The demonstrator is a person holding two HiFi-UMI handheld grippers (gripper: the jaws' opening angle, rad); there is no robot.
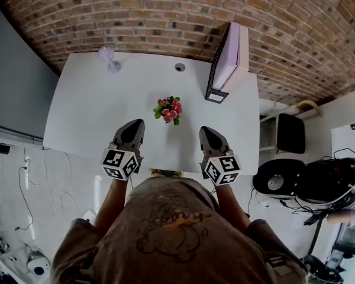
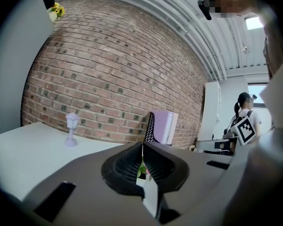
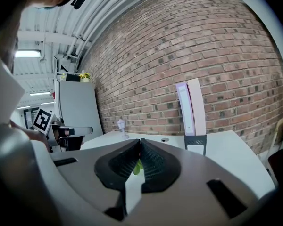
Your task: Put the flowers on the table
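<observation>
A small bunch of pink flowers (image 1: 168, 109) with green leaves stands on the white table (image 1: 94, 111), near its middle. My left gripper (image 1: 137, 123) hovers over the table's front edge, down-left of the flowers and apart from them. Its jaws meet at the tips and hold nothing. My right gripper (image 1: 205, 129) is down-right of the flowers, jaws also together and empty. In the left gripper view the flowers (image 2: 142, 169) show as a sliver behind the closed left gripper (image 2: 142, 144). A green leaf (image 3: 137, 167) shows behind the closed right gripper (image 3: 140, 140).
A lilac goblet-like ornament (image 1: 109, 58) stands at the table's far left. A black mesh file holder with pale folders (image 1: 228, 61) stands at the far right by the brick wall. A cable hole (image 1: 179, 67) lies between them. A black chair (image 1: 291, 132) is right of the table.
</observation>
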